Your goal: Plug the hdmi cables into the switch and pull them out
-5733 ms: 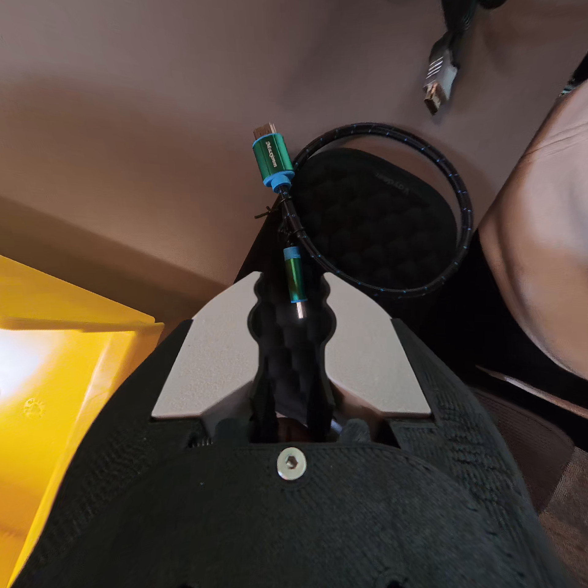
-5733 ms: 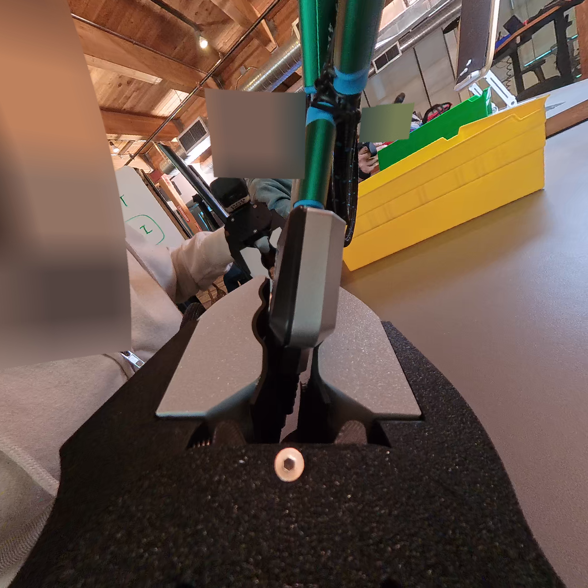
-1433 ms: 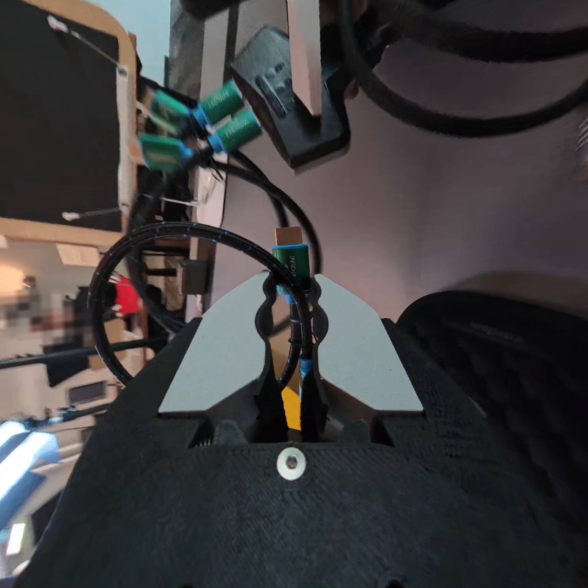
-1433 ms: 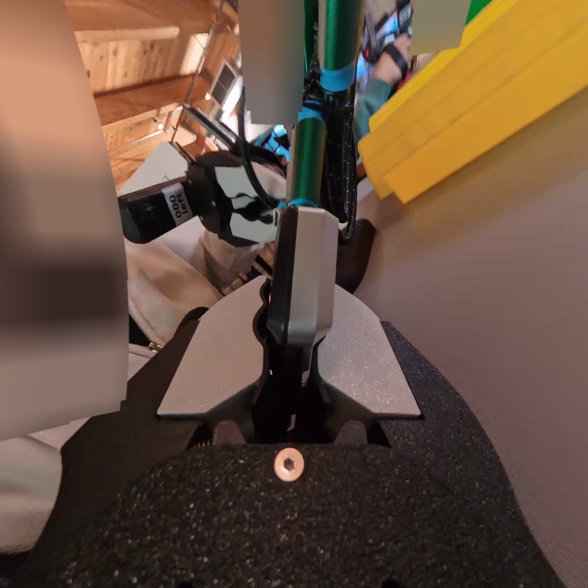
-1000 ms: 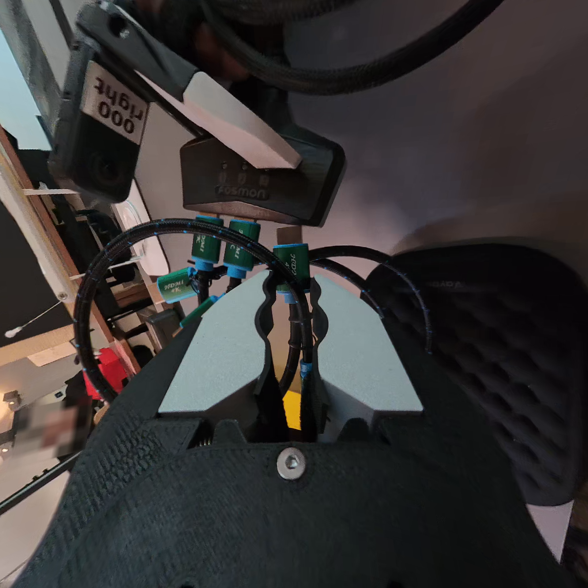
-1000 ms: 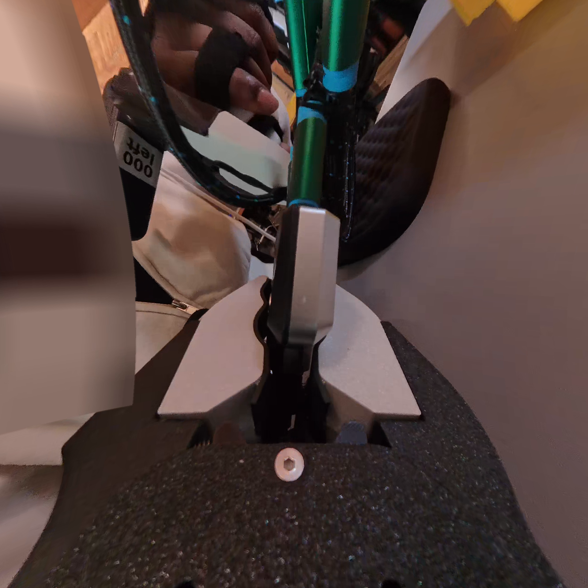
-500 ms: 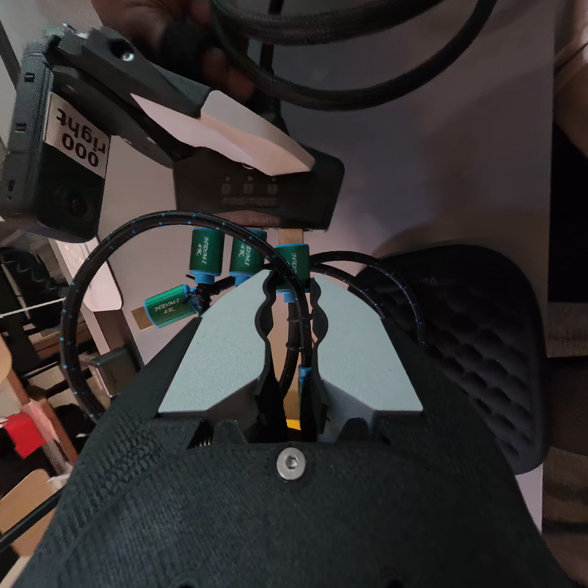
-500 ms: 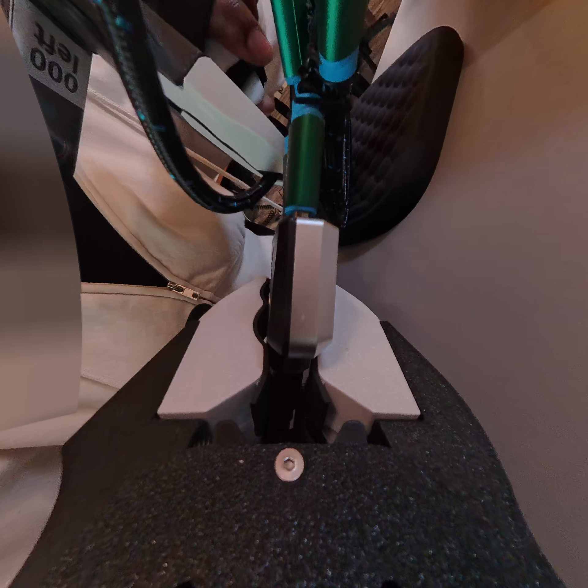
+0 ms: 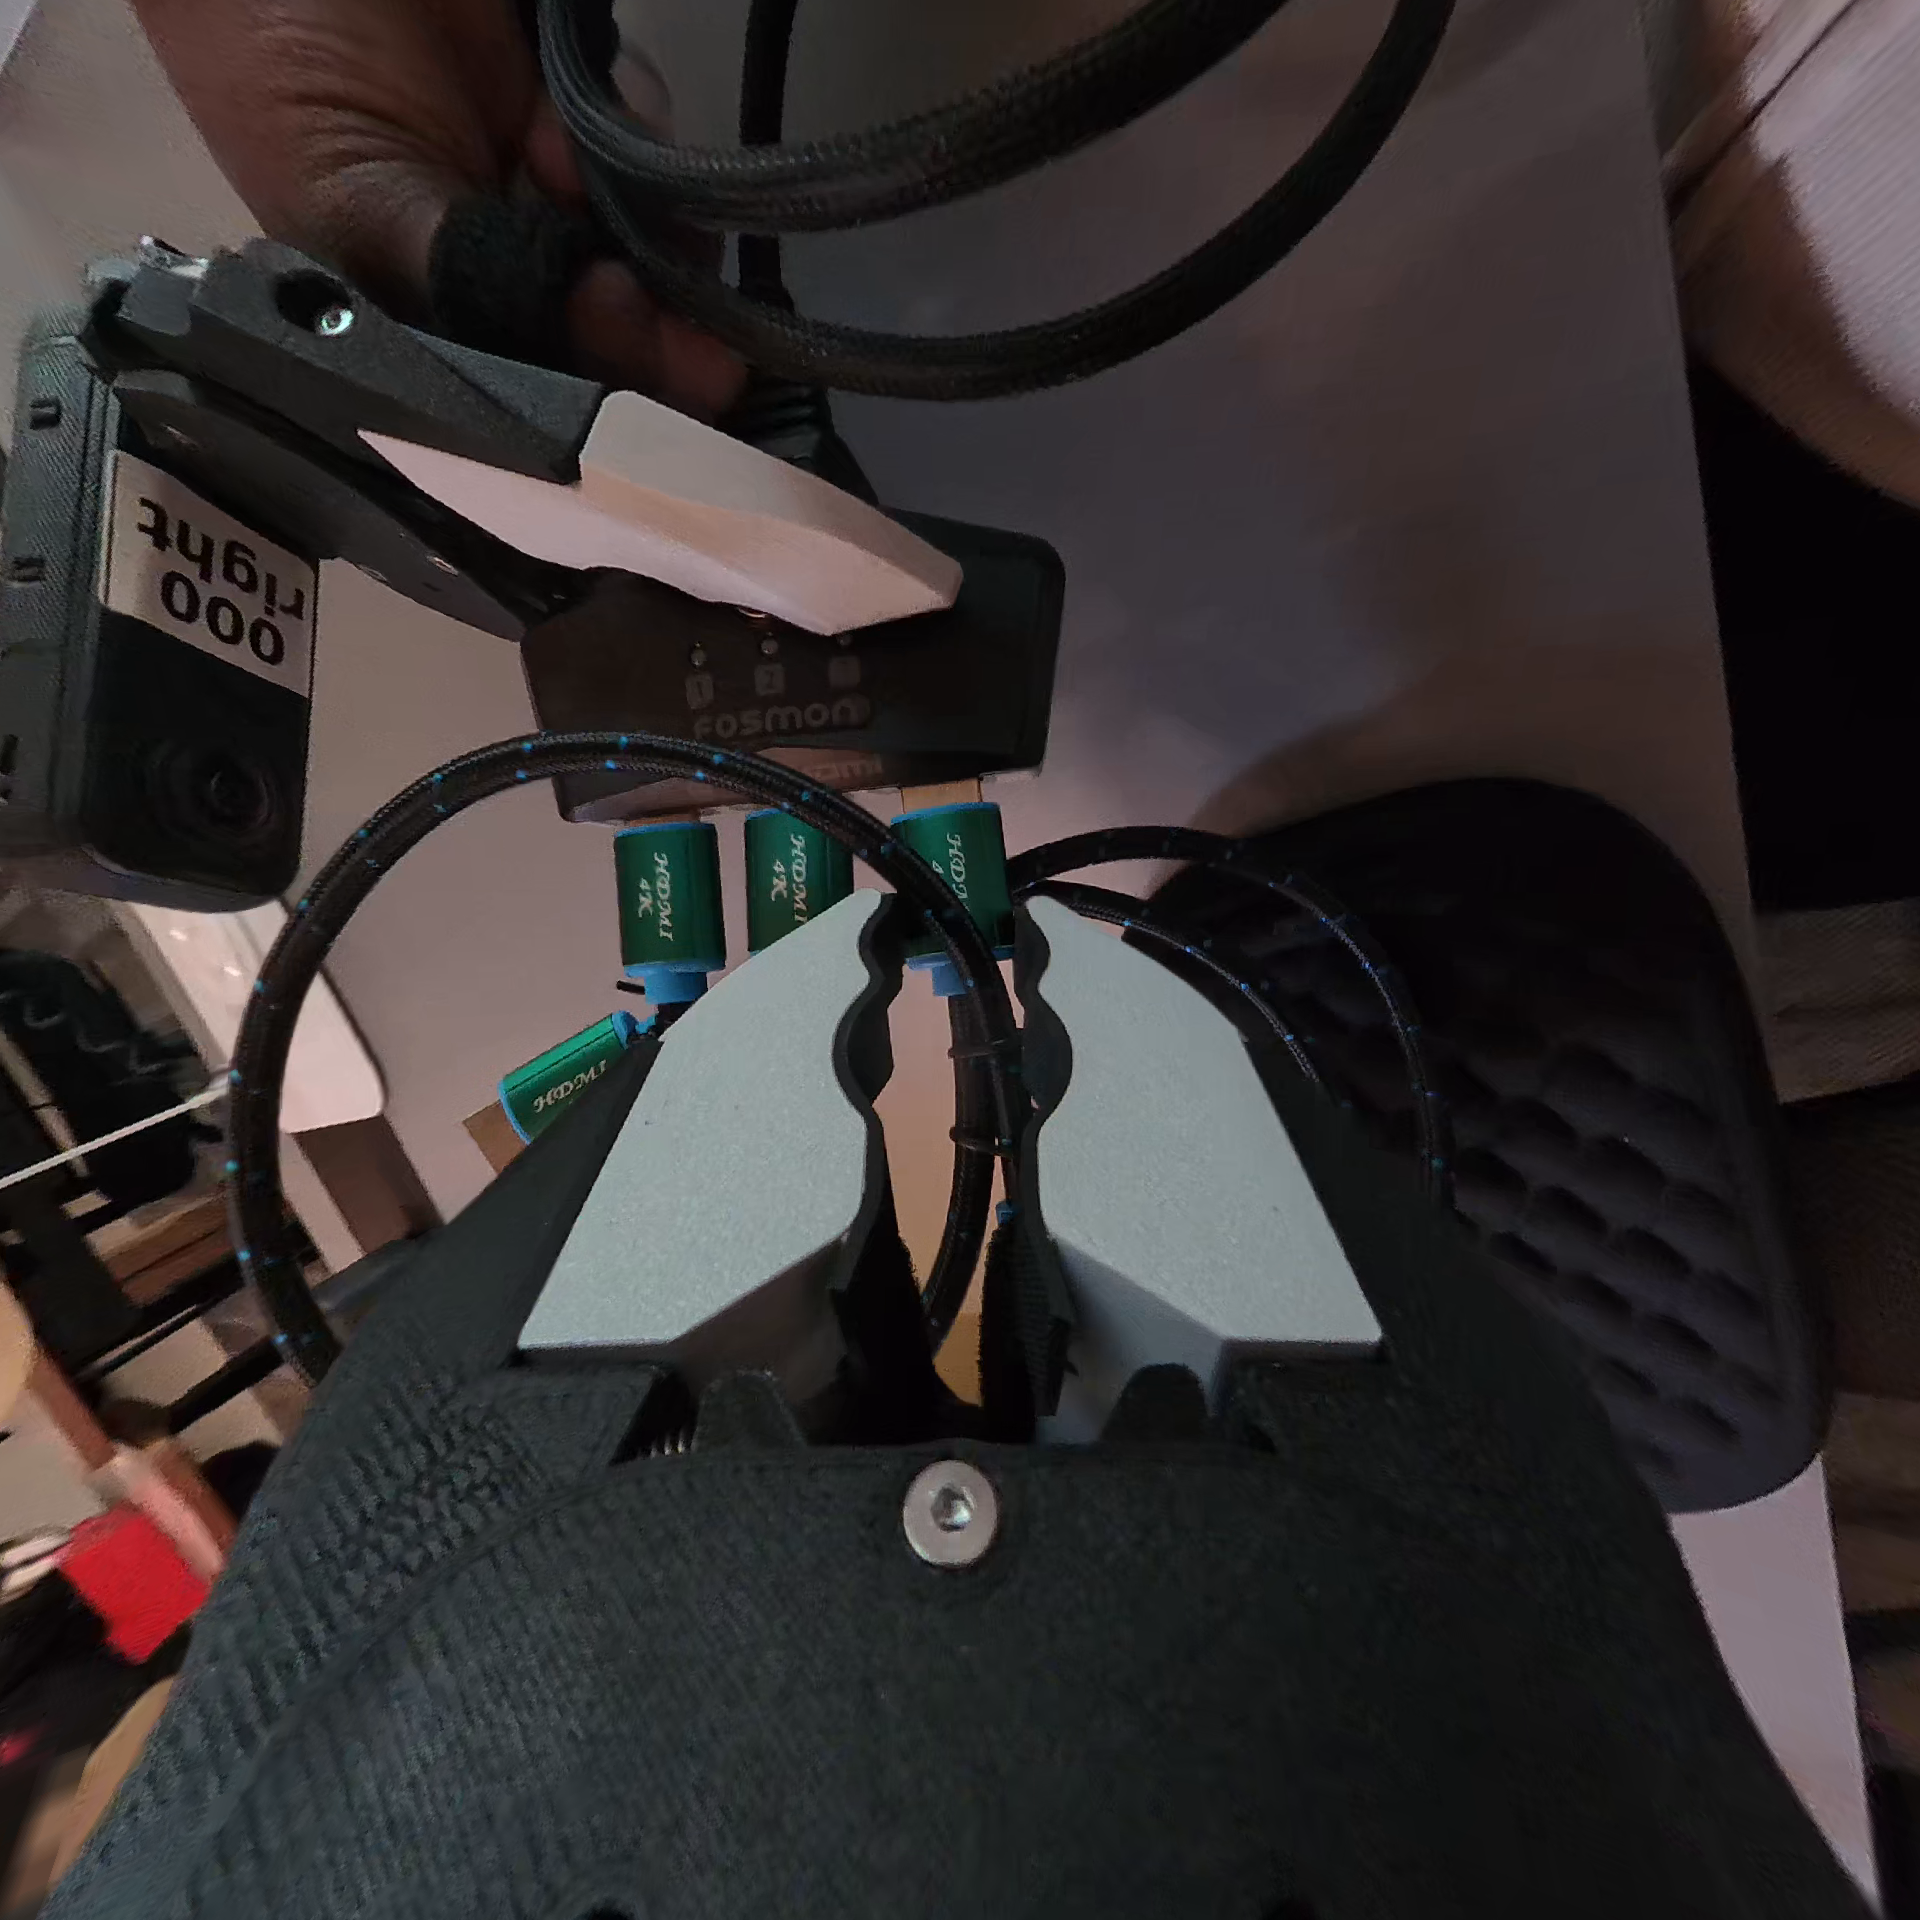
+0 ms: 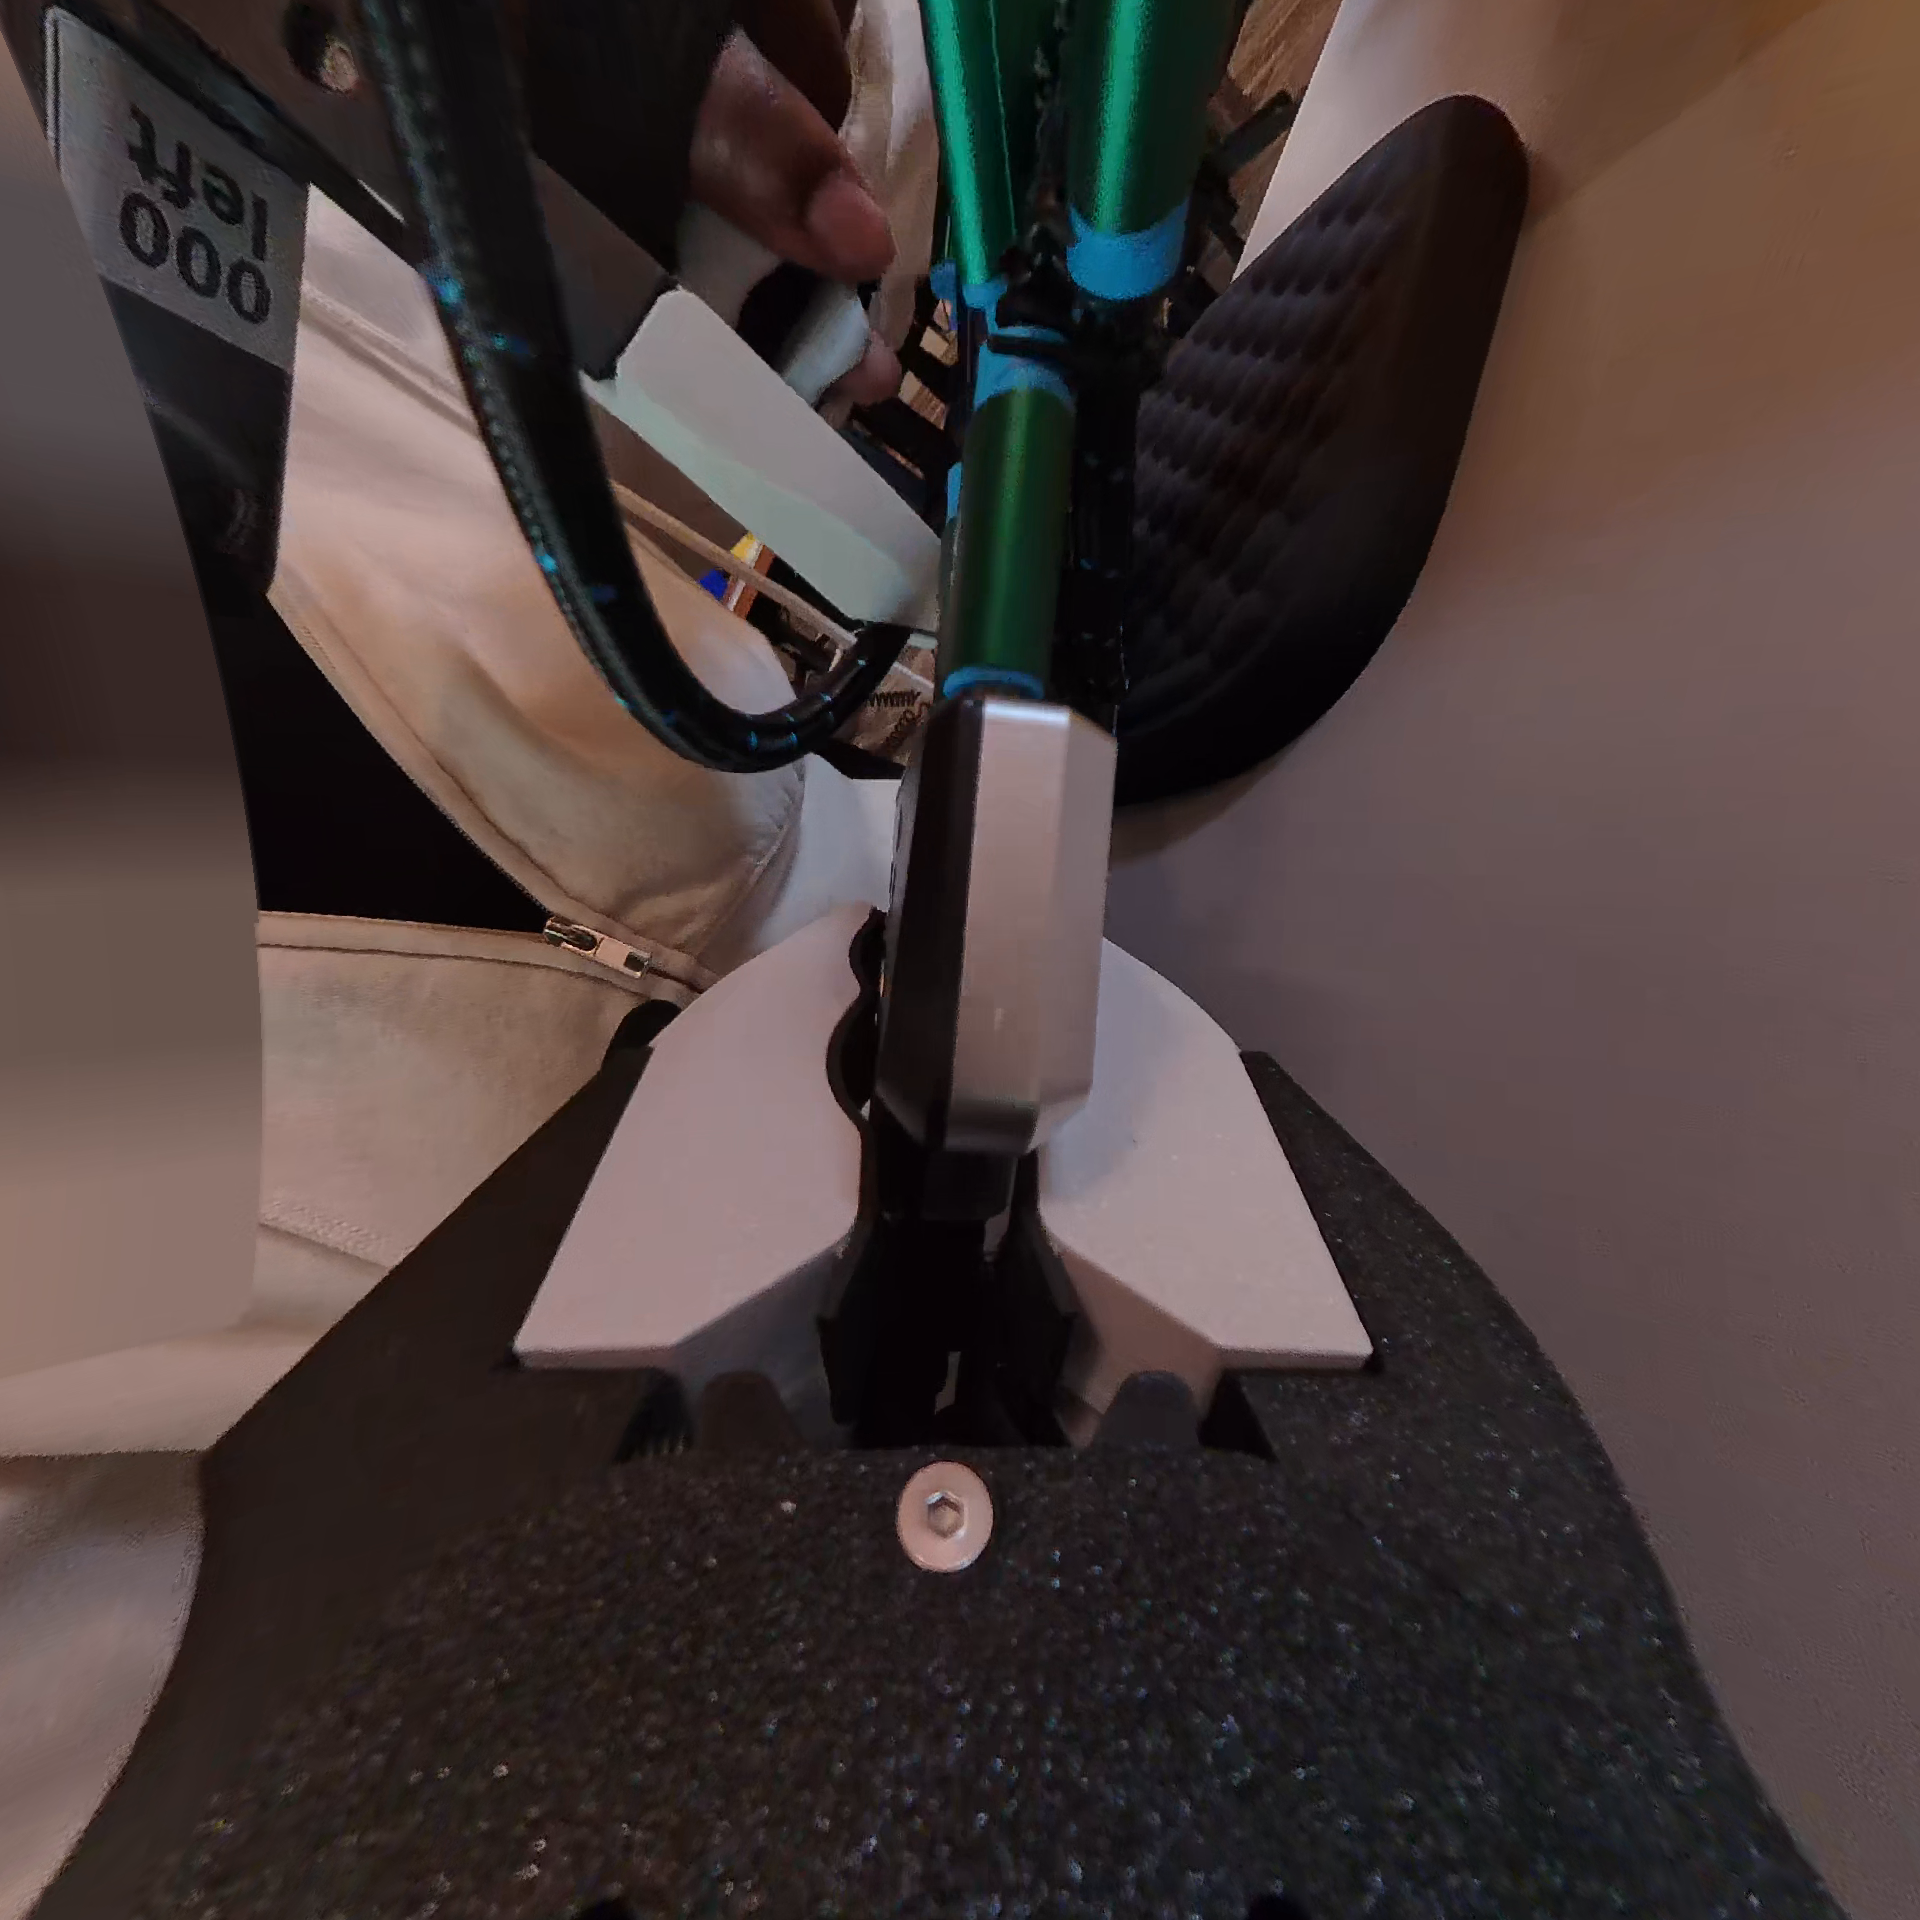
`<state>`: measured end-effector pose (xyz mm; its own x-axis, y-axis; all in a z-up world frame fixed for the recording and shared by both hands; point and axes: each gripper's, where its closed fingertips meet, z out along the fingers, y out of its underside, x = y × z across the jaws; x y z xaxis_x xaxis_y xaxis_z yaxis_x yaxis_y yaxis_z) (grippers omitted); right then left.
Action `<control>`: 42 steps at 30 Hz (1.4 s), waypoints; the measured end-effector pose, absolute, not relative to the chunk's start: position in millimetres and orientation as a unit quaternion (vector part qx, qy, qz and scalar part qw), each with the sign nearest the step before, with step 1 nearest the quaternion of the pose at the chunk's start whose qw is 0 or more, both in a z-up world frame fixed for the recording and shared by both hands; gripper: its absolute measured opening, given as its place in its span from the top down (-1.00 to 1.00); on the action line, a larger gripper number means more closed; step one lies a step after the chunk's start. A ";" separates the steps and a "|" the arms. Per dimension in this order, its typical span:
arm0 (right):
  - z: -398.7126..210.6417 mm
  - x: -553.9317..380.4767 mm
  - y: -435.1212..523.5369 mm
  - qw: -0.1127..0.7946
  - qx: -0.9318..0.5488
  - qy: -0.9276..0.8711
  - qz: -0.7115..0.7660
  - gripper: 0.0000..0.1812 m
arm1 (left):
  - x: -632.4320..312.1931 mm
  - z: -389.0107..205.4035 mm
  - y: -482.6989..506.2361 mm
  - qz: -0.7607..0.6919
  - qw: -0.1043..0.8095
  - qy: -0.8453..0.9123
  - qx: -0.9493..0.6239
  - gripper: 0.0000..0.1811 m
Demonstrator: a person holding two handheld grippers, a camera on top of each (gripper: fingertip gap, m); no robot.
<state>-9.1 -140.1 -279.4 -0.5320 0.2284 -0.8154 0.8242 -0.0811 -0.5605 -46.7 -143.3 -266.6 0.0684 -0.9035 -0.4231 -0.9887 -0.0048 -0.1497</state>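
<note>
Third plug (image 9: 948,871) squeezed in left gripper (image 9: 951,914), points straight at switch (image 9: 800,686) squeezed in right gripper (image 10: 971,1039); tip just entering.

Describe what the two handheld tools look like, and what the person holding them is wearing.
Both tools have rough black printed bodies, a silver hex screw and two pale grey wedge-shaped fingers with wavy black inner edges. The right tool carries a black camera with a white label. The person wears a cream zipped sleeve and a dark fingerless glove.

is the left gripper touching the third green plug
Touching: left wrist view shows the left gripper with its fingertips closed around the third green plug.
</note>
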 end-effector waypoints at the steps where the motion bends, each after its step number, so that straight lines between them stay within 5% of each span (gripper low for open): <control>1: -278.6 -10.5 -139.4 0.243 0.418 0.625 -0.613 0.76 | -45.2 -266.2 -143.4 0.097 0.207 0.672 -0.704 0.78; 13: -270.7 -31.2 -132.3 0.177 0.450 0.559 -0.674 0.75 | -54.8 -261.1 -124.7 0.152 0.246 0.647 -0.706 0.78; 19: -240.4 -38.1 -91.3 0.028 0.434 0.538 -0.722 0.75 | -84.0 -147.0 -101.3 0.204 0.530 0.384 -0.728 0.54; 24: -211.3 -33.7 -61.7 -0.064 0.405 0.479 -0.776 0.74 | -100.1 -107.7 -115.7 -0.090 0.775 0.012 -0.626 0.56; 32: -188.2 -27.1 -59.0 -0.128 0.378 0.470 -0.788 0.74 | -60.3 -140.0 -62.6 -0.165 0.754 0.017 -0.635 0.86; 42: -184.9 -22.7 -65.8 -0.104 0.352 0.459 -0.809 0.74 | -40.1 -144.2 -52.7 -0.284 0.730 0.060 -0.619 0.77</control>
